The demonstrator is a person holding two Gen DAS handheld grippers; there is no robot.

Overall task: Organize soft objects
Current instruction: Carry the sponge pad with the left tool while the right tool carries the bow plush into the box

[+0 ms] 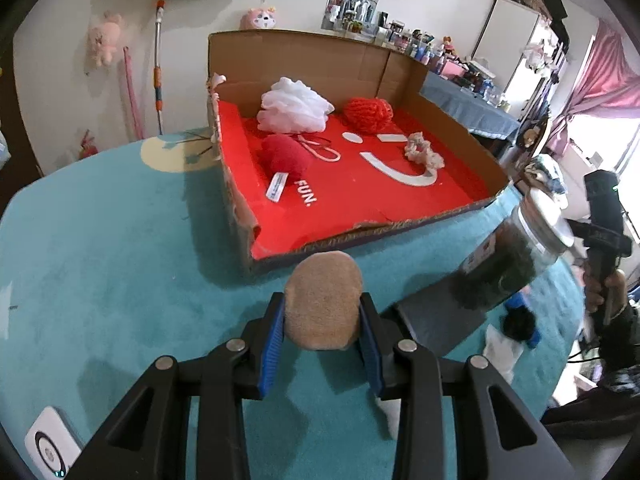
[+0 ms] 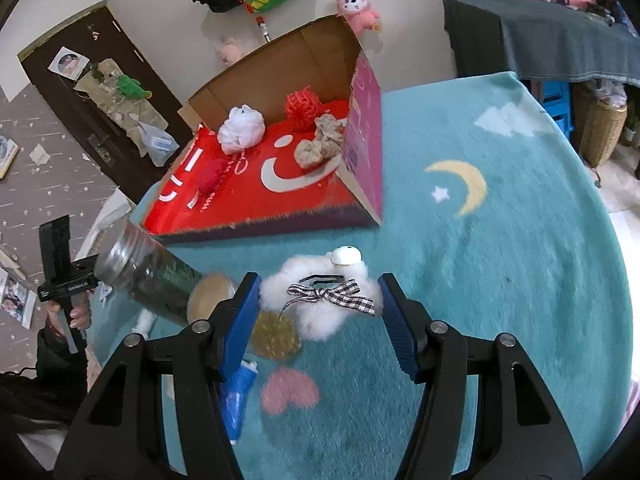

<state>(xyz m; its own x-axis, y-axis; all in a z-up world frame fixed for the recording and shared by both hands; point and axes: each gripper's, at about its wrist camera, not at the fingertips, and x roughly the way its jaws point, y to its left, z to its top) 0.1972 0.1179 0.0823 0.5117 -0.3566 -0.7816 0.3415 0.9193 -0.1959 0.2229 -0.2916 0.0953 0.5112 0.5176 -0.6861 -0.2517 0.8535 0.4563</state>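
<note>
- Left gripper (image 1: 322, 322) is clamped on a tan oval sponge (image 1: 323, 300), both blue pads pressing its sides; held above the teal rug (image 1: 100, 280), just short of the cardboard box (image 1: 320, 64) — prob. en route to drop it in.
- Box has one low open side facing the grippers, so stuff can go in w/o lifting high. Red liner inside.
- Already in the box: white mesh bath pouf (image 1: 294, 106), red knitted yarn ball (image 1: 368, 114), red plush heart (image 1: 284, 156) w/ tag, cream scrunchie (image 1: 424, 152). All lie apart from each other.
- Right gripper (image 2: 318, 300) has its jaws apart, straddling a white fluffy hair clip w/ checked bow (image 2: 320, 300) on the rug; pads near the fluff, contact not clear. Looks lined up for the next grab.
- Beside it: gold scrubber (image 2: 276, 336), blue packet (image 2: 236, 400), and a jar of dark stuff (image 2: 152, 276) — blurred, can't tell if it's resting or tipped.
- Judgement: roughly halfway; several items remain outside the box.
</note>
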